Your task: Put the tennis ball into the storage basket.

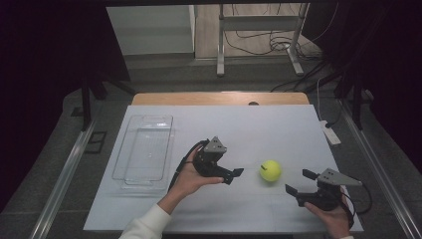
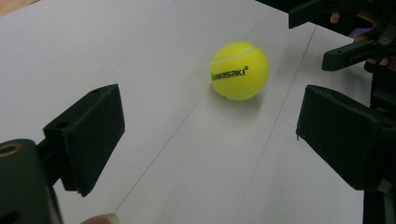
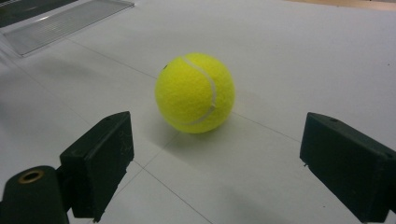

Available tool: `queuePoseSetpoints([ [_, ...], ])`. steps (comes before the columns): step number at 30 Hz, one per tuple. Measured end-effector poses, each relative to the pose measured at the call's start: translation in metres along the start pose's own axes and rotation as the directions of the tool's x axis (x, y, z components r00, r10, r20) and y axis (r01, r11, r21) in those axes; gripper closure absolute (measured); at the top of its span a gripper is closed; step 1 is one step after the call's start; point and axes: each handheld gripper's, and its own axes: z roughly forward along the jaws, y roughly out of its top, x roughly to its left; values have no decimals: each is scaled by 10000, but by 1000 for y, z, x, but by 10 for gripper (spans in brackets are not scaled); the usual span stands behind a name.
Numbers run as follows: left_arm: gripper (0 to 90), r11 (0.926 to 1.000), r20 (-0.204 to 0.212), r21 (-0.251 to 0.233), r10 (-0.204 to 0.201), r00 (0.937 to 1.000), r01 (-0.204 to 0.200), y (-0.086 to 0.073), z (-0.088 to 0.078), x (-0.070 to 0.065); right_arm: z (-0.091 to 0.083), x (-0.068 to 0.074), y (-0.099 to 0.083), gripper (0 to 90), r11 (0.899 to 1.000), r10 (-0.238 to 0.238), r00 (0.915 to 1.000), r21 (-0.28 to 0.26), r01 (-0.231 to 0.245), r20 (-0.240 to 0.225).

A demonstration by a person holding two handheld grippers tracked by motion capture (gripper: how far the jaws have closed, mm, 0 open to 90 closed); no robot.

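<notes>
One yellow felt tennis ball (image 1: pixel 270 170) with black lettering lies on one white-covered table (image 1: pixel 278 130). One clear rectangular plastic tray (image 1: pixel 144 150) sits on the same surface. Two black two-jaw handheld grippers are present: the left gripper (image 1: pixel 235 175) and the right gripper (image 1: pixel 298 181), each with two jaws set apart. Two hands hold them, one apiece.

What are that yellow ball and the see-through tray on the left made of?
The tennis ball looks like rubber covered in fuzzy yellow felt: a matte, napped surface with a curved white seam and black "Kawasaki" print in the left gripper view. The clear tray seems to be hard transparent plastic, perhaps acrylic: the white table shows through it, and its rim catches glossy highlights.
</notes>
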Motion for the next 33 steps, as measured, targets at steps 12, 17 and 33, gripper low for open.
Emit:
queuePoseSetpoints([
  [12, 86, 9999, 179, 151, 61, 9998, -64, 6, 13, -4, 0, 0, 0, 99, 10000, 23, 10000, -11, -23, -19],
  [17, 86, 9998, 241, 186, 53, 9997, -57, 8, 16, -4, 0, 0, 0, 99, 10000, 27, 10000, -9, -27, -18],
  [33, 84, 9993, 433, 357, 62, 9990, -77, 17, 29, -4, 0, 0, 0, 98, 10000, 24, 10000, 1, -24, -31],
])
